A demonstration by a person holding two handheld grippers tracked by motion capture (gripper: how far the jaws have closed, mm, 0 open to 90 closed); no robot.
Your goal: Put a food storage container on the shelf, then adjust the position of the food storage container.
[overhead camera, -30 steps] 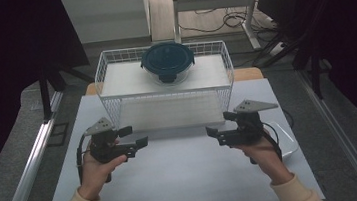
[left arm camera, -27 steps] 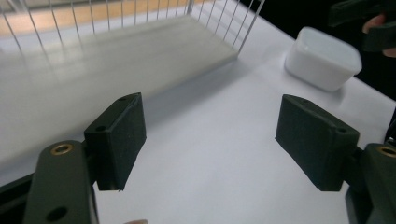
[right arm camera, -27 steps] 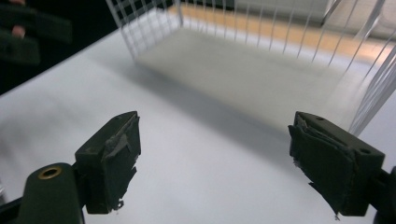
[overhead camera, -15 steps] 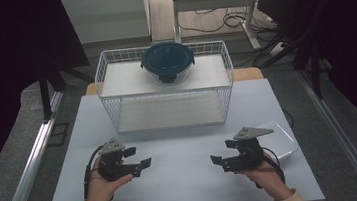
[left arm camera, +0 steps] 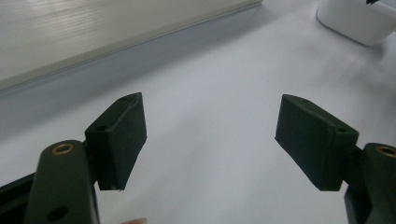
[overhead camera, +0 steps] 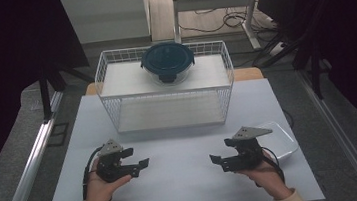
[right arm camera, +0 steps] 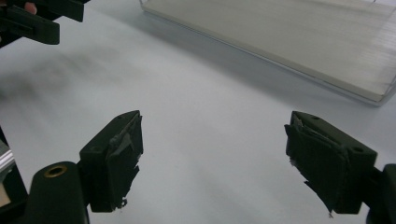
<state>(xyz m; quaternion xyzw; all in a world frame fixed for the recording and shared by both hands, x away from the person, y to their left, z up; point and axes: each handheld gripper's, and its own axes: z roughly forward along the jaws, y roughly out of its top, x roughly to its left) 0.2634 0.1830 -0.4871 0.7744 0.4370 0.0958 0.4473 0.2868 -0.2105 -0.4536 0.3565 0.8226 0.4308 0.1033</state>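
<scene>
no readable txt, no labels, no brands, no nos. anywhere

Left tongs (overhead camera: pixel 143 162) and right tongs (overhead camera: pixel 216 159) gape wide, empty, tips facing inward.

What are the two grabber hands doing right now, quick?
Left gripper: open, holding nothing, low over the white table.
Right gripper: open, holding nothing, low over the same table.
</scene>
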